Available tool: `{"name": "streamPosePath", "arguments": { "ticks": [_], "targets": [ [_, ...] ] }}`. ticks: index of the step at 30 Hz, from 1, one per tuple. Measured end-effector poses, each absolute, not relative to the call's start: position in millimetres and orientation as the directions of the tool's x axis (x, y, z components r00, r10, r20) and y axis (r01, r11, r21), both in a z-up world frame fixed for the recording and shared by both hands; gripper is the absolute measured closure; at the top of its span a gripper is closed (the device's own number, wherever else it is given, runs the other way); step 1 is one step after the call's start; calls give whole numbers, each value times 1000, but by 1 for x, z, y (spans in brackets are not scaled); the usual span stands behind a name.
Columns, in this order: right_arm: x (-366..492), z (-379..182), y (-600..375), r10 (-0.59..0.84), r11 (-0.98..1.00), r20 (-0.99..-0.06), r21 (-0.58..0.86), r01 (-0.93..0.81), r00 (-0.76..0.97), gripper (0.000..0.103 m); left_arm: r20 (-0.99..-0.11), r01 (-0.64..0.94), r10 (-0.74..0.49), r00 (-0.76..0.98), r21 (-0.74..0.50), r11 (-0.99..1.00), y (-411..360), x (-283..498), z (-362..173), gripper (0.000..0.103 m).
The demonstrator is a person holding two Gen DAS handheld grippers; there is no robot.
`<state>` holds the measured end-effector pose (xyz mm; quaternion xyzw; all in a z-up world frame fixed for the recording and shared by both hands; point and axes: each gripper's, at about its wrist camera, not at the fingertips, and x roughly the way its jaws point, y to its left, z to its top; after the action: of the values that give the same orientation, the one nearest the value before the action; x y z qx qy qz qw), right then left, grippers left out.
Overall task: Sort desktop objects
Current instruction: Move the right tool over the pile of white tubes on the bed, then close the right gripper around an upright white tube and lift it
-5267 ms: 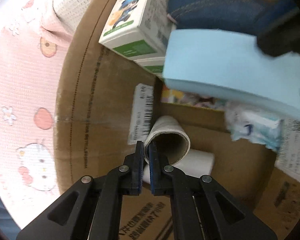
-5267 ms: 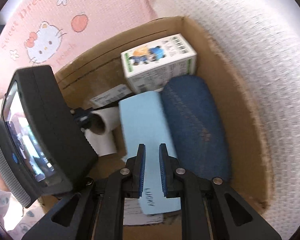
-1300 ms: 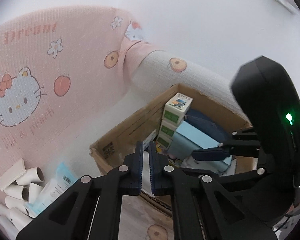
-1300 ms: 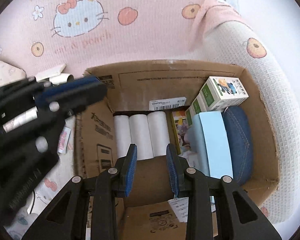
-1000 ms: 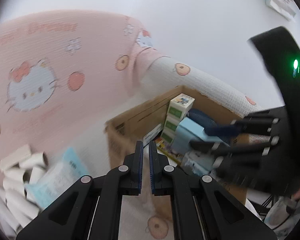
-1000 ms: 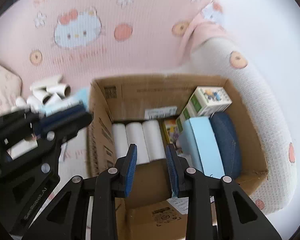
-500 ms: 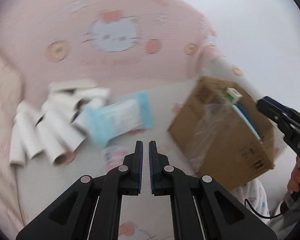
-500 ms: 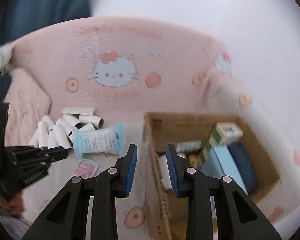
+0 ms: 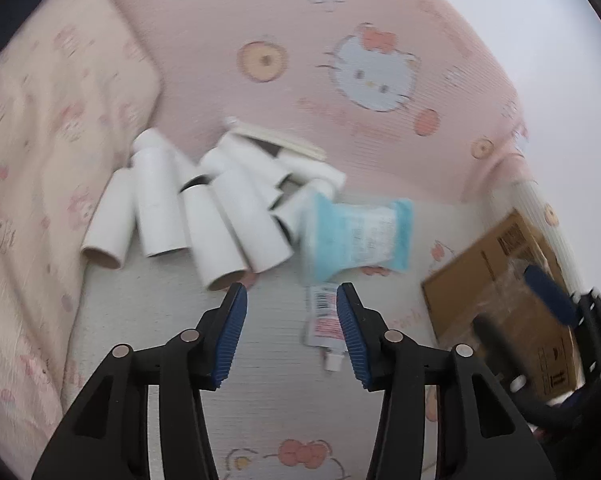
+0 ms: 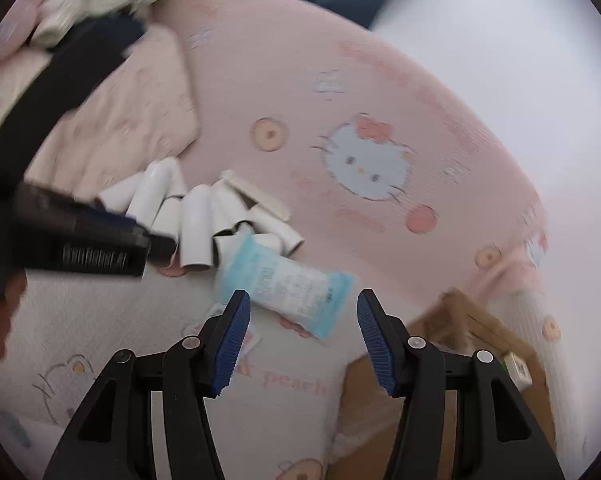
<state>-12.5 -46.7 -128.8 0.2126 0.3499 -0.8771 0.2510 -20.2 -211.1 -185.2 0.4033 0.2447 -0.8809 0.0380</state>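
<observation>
Several white cardboard tubes [image 9: 228, 216] lie in a heap on the white bed surface, also in the right wrist view [image 10: 196, 220]. A light blue tissue pack [image 9: 356, 236] lies to their right; it also shows in the right wrist view [image 10: 288, 288]. A small flat sachet [image 9: 324, 320] lies in front of it. My left gripper [image 9: 292, 332] is open and empty above the surface, just short of the tubes. My right gripper [image 10: 304, 336] is open and empty, hovering short of the tissue pack. The cardboard box [image 9: 500, 292] stands at the right.
A pink Hello Kitty blanket [image 9: 364, 68] rises behind the heap. A pale pink pillow [image 9: 40, 140] lies at the left. The left gripper's body [image 10: 72, 240] crosses the right wrist view at the left. The box corner [image 10: 452, 360] shows low right there.
Both grippers have swung left away from the box toward the tube heap and tissue pack. The left gripper went from shut to open; the right one opened wider.
</observation>
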Motion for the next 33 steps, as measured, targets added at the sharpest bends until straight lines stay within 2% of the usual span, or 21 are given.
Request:
{"name": "streamPosePath", "arguments": {
  "ticks": [4,7,10,15,20,25,27,29,31,33],
  "targets": [
    [-11,-151,-67,-315,-567,-567,-531,630,-761,50,-746,326,134,-652,-436,-839,-234,-15,-201,47],
    [-18,-165,-78,-354,-560,-605,-474,680,-713,50,-748,360,162,-643,-483,-798,-252,-14,-217,47],
    [-33,-179,-88,-404,-561,-677,-348,751,-616,50,-724,366,215,-655,-554,-748,-268,-15,-232,47],
    [-48,-202,-104,-481,-555,-730,-175,813,-485,48,-681,399,271,-681,-654,-643,-288,-25,-257,47],
    [-60,-229,-124,-527,-535,-765,-38,844,-369,47,-687,426,312,-656,-679,-599,-293,-40,-276,47],
    [-88,-257,-130,-608,-556,-766,225,800,-207,46,-710,442,326,-624,-665,-603,-291,-56,-286,47],
    [-97,-259,-131,-622,-575,-759,276,770,-192,46,-705,429,332,-627,-668,-608,-291,-60,-287,47],
    [-100,-257,-133,-630,-582,-750,282,763,-203,46,-697,424,339,-632,-677,-601,-293,-62,-287,50],
    [-102,-255,-136,-639,-577,-739,276,769,-214,46,-687,423,341,-642,-688,-589,-295,-66,-287,59],
    [-105,-257,-141,-641,-578,-739,285,765,-209,46,-684,420,356,-637,-695,-583,-299,-69,-288,61]
  ]
}}
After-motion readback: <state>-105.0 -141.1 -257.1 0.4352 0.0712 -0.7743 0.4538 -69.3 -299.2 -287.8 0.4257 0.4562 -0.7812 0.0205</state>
